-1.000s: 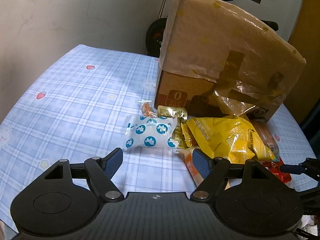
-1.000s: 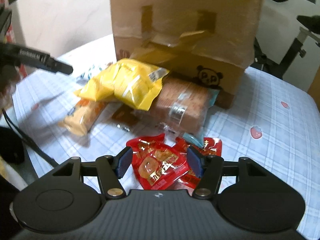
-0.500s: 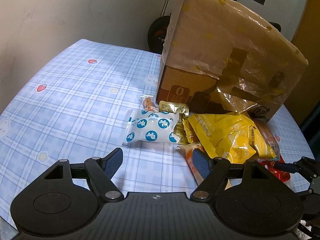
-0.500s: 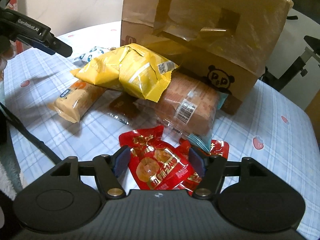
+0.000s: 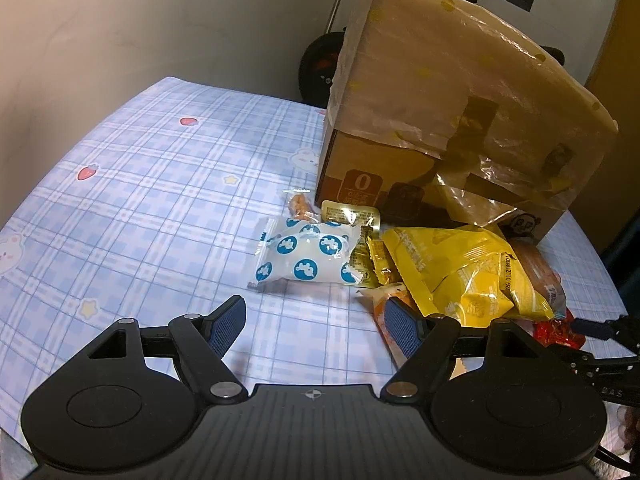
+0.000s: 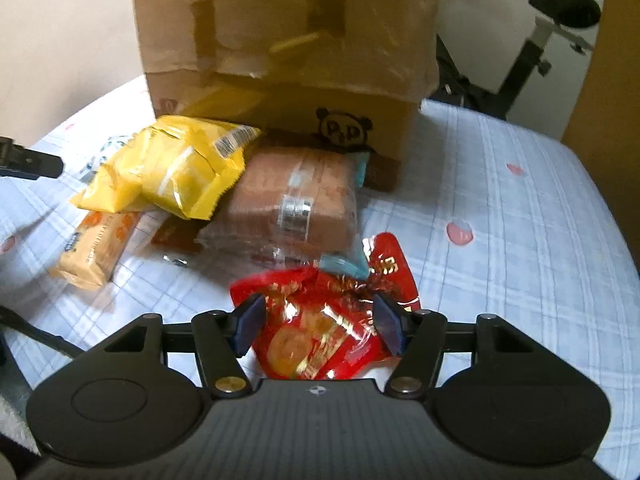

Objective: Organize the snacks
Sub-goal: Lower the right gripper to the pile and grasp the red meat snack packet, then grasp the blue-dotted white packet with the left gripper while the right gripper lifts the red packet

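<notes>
- Red foil of a snack packet (image 6: 320,332) fills the space between the fingers of my right gripper (image 6: 320,322); its jaws are closing on the packet, and the pads look to be at its crinkled edges, though I cannot tell how firmly they press.
- A second red packet (image 6: 390,268) lies just behind it, partly under it.
- Behind the red packets sits a brown loaf in clear wrap (image 6: 298,204), and a yellow bag (image 6: 180,172) leans over the loaf's left end.
- Left of these, an orange-and-cream biscuit pack (image 6: 94,246) lies flat on the checked blue cloth of the tabletop (image 6: 520,240).
- A cardboard box (image 6: 288,52) patched with tape stands at the back, touching the pile.
- My left gripper (image 5: 316,322) hangs above the cloth with its jaws spread wide and nothing between them.
- Ahead of it, from the left wrist view, a white pouch with blue dots (image 5: 304,258) lies apart from the fingers, nearer the box.
- Small gold sachets (image 5: 366,258) sit between that pouch and the yellow bag, and a little clear-wrapped snack (image 5: 299,204) rests just beyond the pouch.
- My left gripper's right finger (image 5: 402,330) overlaps the biscuit pack in view; I cannot tell whether they touch.
</notes>
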Demonstrator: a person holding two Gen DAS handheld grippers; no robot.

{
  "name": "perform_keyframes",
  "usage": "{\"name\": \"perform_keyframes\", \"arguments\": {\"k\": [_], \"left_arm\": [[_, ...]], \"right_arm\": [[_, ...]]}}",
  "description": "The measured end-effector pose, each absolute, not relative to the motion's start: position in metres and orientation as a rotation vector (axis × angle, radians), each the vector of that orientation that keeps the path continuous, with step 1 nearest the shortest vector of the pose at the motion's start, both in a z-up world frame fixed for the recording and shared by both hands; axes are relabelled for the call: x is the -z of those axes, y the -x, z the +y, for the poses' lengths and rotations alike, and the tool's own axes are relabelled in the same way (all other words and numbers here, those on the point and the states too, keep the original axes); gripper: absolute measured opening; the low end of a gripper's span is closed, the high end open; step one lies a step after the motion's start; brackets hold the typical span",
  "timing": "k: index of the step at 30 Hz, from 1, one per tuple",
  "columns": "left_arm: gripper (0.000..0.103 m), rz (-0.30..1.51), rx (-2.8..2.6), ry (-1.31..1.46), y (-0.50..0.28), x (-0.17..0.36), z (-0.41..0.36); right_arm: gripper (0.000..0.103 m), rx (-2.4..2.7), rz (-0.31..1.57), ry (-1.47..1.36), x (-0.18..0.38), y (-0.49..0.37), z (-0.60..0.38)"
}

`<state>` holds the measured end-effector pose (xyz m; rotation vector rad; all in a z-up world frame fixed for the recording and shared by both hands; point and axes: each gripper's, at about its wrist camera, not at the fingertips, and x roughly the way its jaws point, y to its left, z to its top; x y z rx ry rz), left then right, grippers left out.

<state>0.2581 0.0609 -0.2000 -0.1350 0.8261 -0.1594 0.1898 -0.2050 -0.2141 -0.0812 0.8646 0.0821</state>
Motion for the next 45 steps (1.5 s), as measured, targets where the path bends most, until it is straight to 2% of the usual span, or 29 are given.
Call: {"name": "perform_keyframes", "arguments": {"k": [14, 21, 29, 45], "left_arm": [[0.078, 0.835, 0.159, 0.151, -0.257, 0.202, 0.063], [0.078, 0.838, 0.161, 0.149, -0.259, 0.202, 0.061], [0.078, 0.836, 0.164, 0.149, -0.259, 0.202, 0.062], [0.073, 0.8, 0.194, 0.063, -0.283, 0.203, 0.061]], "right_arm": [[0.063, -0.341, 0.848, 0.422, 0.223, -0.183, -0.178], [0.063, -0.307, 0.89, 0.201, 0.228, -0.188, -0.204], [0.052, -0.259, 0.898, 0.105, 0.224, -0.183, -0.205], [0.052, -0.181, 0.741, 0.0, 0.179, -0.178, -0.222]]}}
